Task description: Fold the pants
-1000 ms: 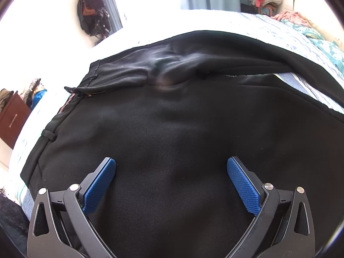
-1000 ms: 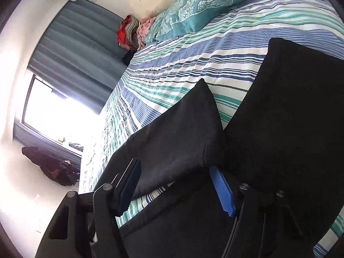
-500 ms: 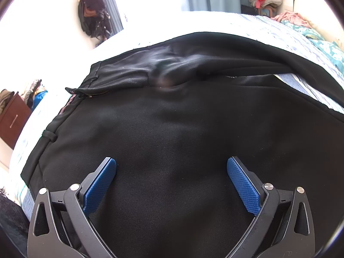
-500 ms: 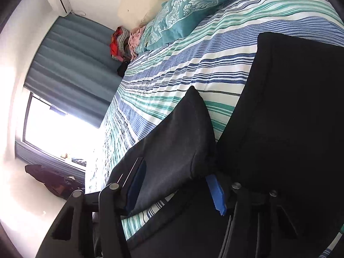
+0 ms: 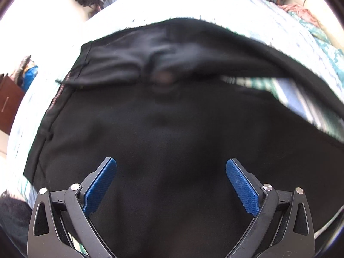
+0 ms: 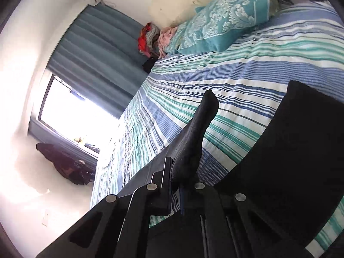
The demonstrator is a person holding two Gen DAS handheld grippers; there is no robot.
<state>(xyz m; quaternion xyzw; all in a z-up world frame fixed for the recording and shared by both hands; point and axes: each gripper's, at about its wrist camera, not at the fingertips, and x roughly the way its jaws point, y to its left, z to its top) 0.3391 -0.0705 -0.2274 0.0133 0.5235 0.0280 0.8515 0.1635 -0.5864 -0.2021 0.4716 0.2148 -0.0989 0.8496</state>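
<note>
The black fabric pants (image 5: pixel 172 129) lie spread on the bed with the blue, teal and white striped cover (image 6: pixel 247 68), and they fill most of the left wrist view. In that view the waistband runs along the pants' left edge, close to the bed's left edge, with a belt loop on it. Toward the far edge the cloth is bunched into a soft ridge, and beyond the ridge a strip of the striped cover shows between two dark layers on the right. The picture is blurred there, so the seams are hard to read.

The left claw (image 5: pixel 171 182) hangs over the middle of the pants with its jaws spread wide. Its blue ribbed pads (image 5: pixel 100 188) stand well apart, and nothing is caught between them; whether they touch the cloth below cannot be told.

In the right wrist view the right claw (image 6: pixel 176 185) has just drawn its jaws together, and they now pinch a fold of the pants. The pinched cloth sticks out past the tips as a narrow dark tongue, raised off the striped cover. A second broad black panel of the pants lies to the right, near the bed's right edge in that view.

At the head of the bed rests a teal pillow with a pale leafy pattern (image 6: pixel 223 21). Beside it, in the corner, sits a heap of red and pink clothes (image 6: pixel 152 38), next to a grey-blue curtain (image 6: pixel 96 53).
</note>
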